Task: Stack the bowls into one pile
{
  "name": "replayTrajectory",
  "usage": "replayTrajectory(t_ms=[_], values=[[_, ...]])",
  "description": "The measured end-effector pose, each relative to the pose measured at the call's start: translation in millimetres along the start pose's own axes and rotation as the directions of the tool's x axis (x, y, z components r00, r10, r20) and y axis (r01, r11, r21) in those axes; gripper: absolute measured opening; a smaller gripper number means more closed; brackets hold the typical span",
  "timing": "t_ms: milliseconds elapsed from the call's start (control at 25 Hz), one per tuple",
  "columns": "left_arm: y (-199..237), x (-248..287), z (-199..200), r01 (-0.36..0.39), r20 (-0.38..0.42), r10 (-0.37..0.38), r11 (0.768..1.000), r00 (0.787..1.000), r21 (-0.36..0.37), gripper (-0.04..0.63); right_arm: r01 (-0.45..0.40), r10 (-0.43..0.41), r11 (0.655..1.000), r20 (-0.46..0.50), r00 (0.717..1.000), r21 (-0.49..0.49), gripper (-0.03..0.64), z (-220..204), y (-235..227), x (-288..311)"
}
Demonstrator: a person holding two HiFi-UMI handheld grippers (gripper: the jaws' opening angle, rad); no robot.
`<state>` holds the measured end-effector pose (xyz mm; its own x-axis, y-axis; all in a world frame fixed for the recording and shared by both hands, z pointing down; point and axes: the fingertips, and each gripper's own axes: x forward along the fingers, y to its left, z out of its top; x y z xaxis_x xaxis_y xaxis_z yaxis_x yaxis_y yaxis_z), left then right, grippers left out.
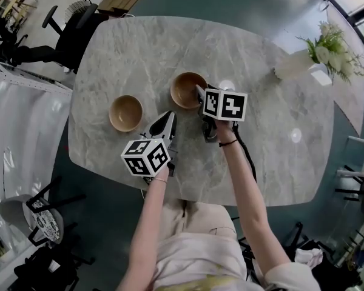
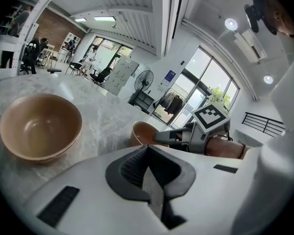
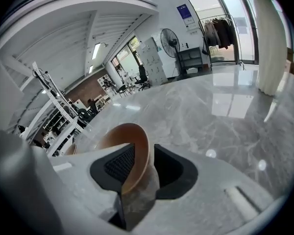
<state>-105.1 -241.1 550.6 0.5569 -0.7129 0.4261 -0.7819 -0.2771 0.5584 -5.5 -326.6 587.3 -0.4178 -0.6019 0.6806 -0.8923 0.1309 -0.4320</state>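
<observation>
1. Right gripper (image 1: 200,92), in the head view, reaches the near rim of the darker bowl (image 1: 185,90). The paler bowl (image 1: 125,113) stands apart from it on the marble table (image 1: 261,144), with the left gripper (image 1: 168,119) near. Nothing is stacked yet — the whole pile is left to make.
2. Left gripper view: the left gripper (image 2: 148,151) is clenched on nothing. The paler bowl (image 2: 39,126) sits upright and empty at the left, round and smooth. The darker bowl (image 2: 141,131) is further back.
3. Right gripper view: the jaws of the right gripper (image 3: 144,155) stand apart astride the thin wall of the darker bowl (image 3: 127,138). A gap shows beside one pad, so I judge it released — not grasping.
</observation>
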Motion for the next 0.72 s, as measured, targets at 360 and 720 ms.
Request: replayTrajectory(t_ms=[360, 720], values=[[-2, -13, -4, -0.037, 0.022, 0.037, 0.999, 0.999, -0.017, 0.000, 0.042, -0.042, 0.999, -0.020, 0.999, 0.010, 0.029, 3, -8, -6], [11, -46, 6, -0.062, 0.077, 0.064, 0.998, 0.995, -0.025, 0.000, -0.014, 0.014, 0.999, 0.011, 1.000, 0.033, 0.029, 3, 19, -15]])
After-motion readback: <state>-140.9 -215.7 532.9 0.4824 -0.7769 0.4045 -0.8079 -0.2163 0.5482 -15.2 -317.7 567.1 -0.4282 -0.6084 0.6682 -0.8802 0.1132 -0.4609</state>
